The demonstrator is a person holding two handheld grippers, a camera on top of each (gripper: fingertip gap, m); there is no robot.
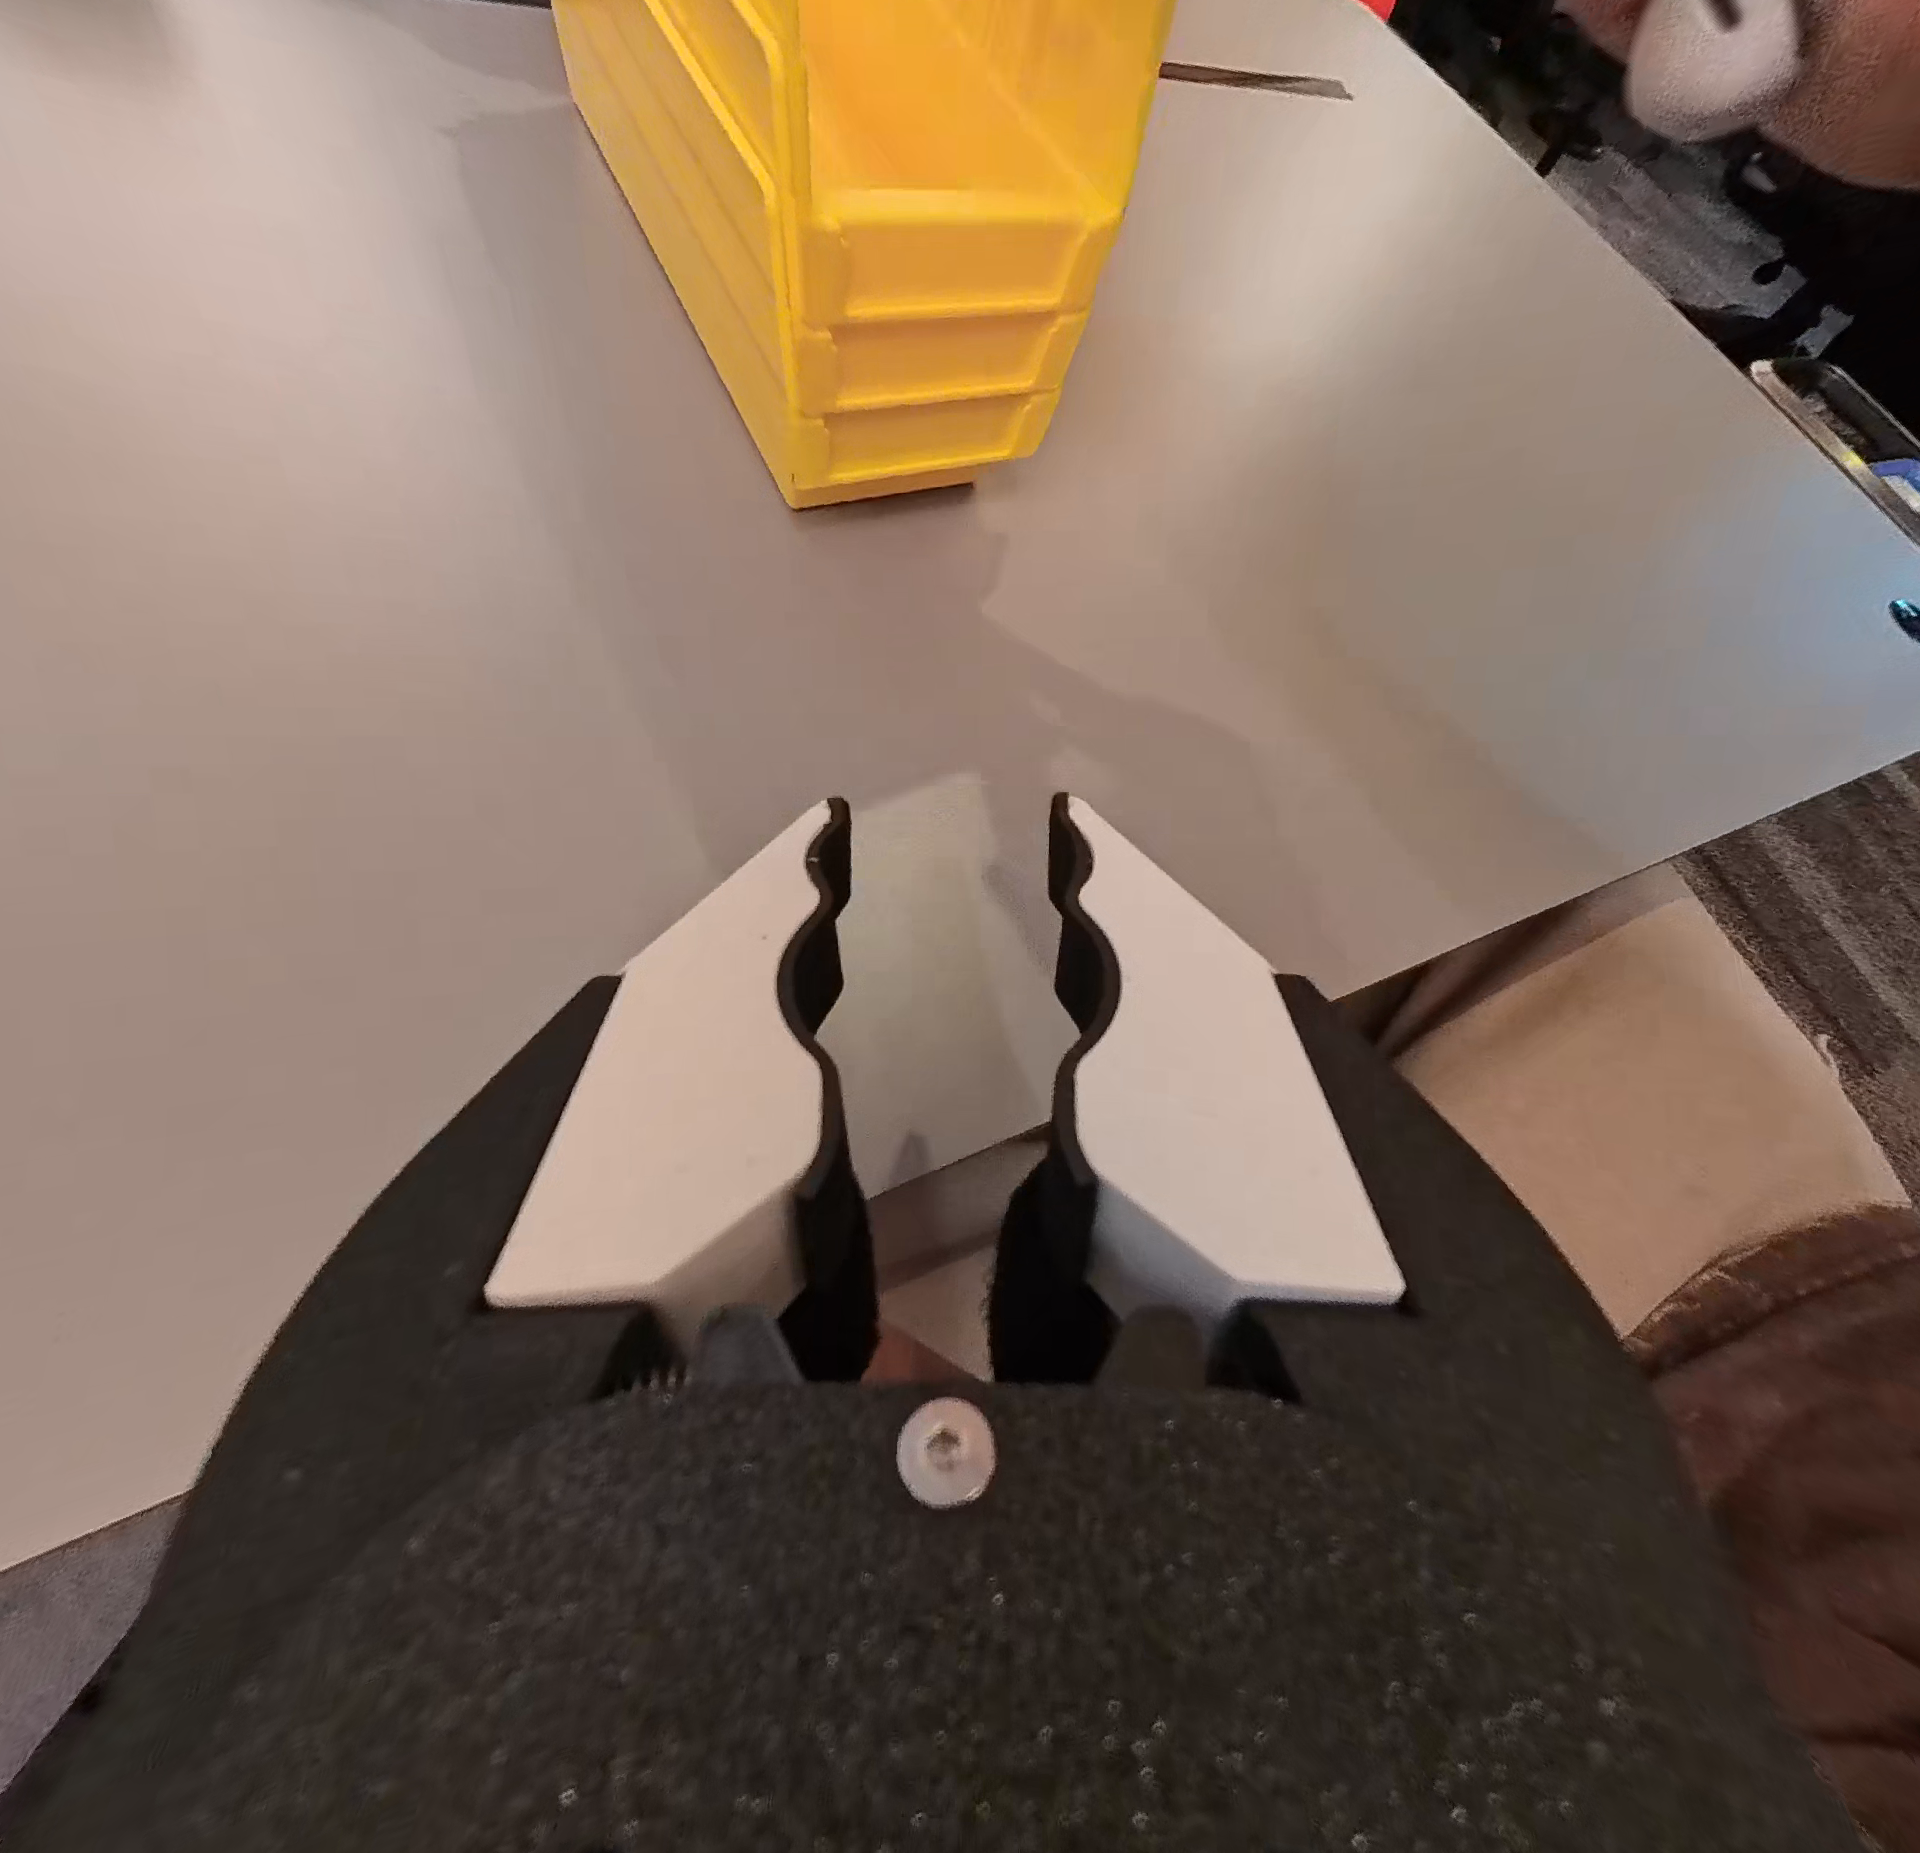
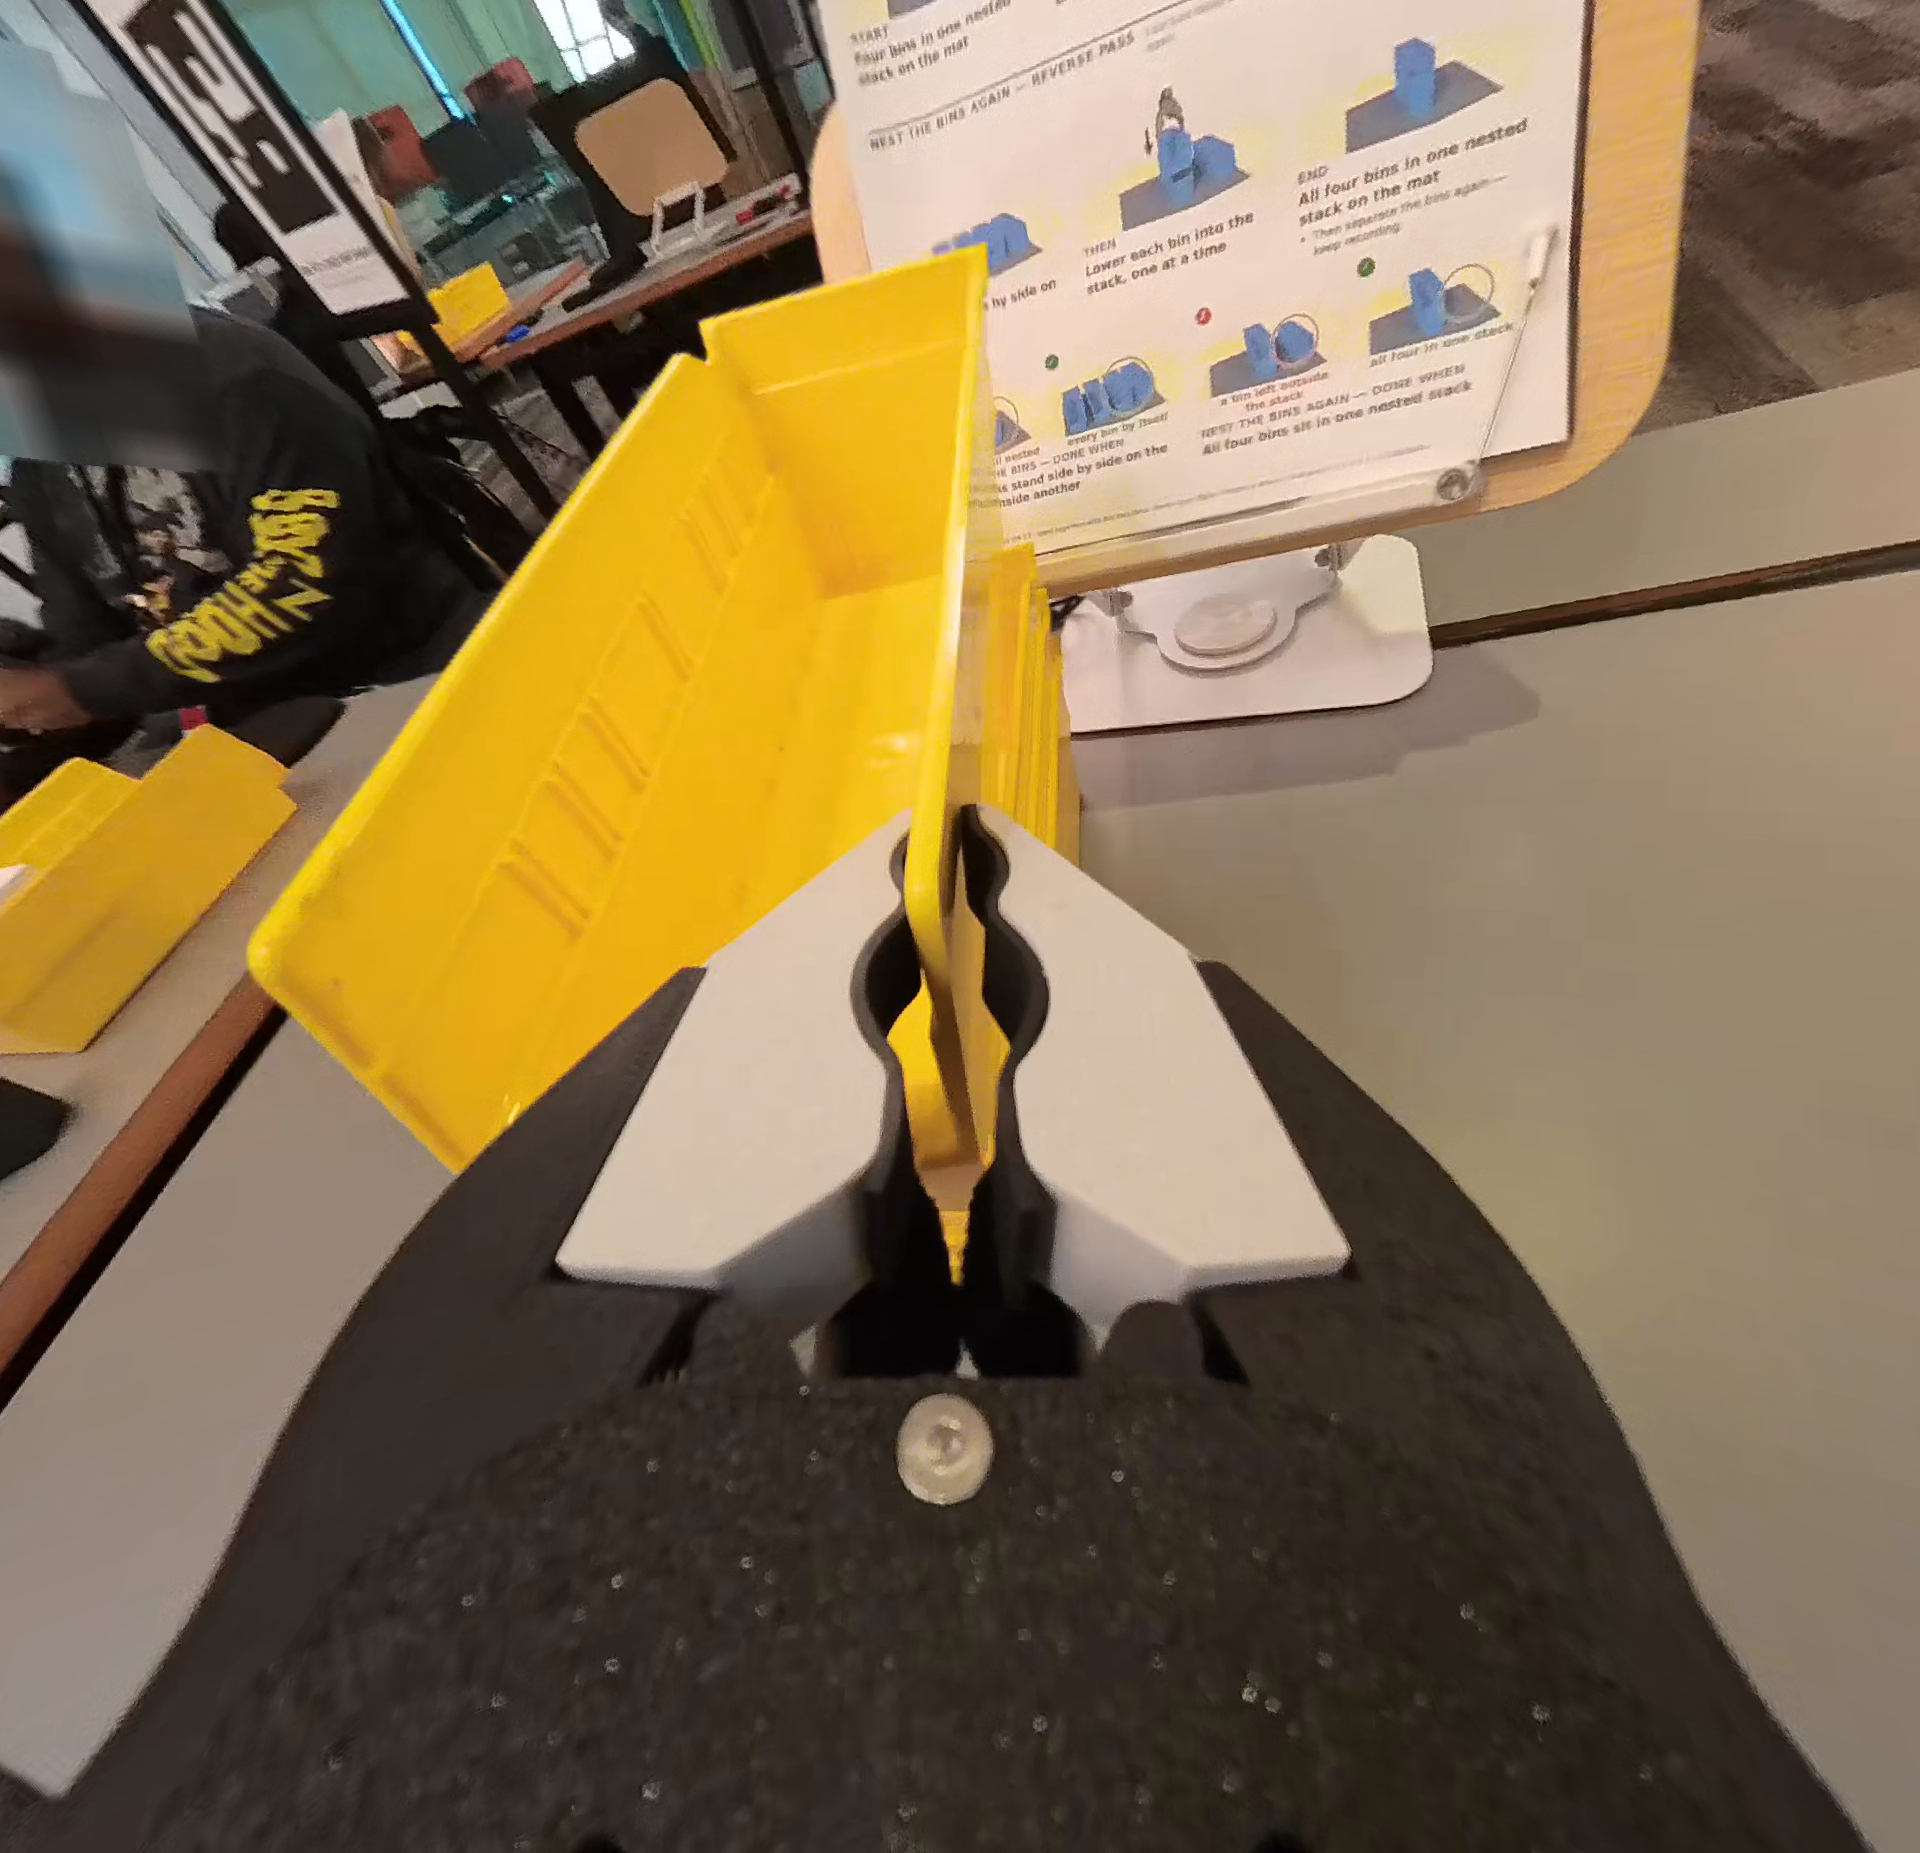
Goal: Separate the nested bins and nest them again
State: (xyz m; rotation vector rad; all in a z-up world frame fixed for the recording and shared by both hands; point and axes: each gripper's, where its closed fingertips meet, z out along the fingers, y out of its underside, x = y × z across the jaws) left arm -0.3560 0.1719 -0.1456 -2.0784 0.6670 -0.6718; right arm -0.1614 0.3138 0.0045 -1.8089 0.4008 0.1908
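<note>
Meanwhile right tongs (image 2: 932, 847) clamp empty yellow bin (image 2: 665, 723) wall; left tongs (image 1: 951, 816) agape, empty.

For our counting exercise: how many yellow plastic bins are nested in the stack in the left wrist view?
3 clearly, by their front lips: top bin, middle bin, lowest bin. A thin yellow strip underneath may be a fourth.

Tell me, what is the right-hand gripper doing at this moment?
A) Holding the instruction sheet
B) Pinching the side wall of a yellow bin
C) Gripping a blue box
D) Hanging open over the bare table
B: in the right wrist view the right gripper is closed on the thin side wall of the top yellow bin, while the left gripper sits open and empty over the table.
</note>
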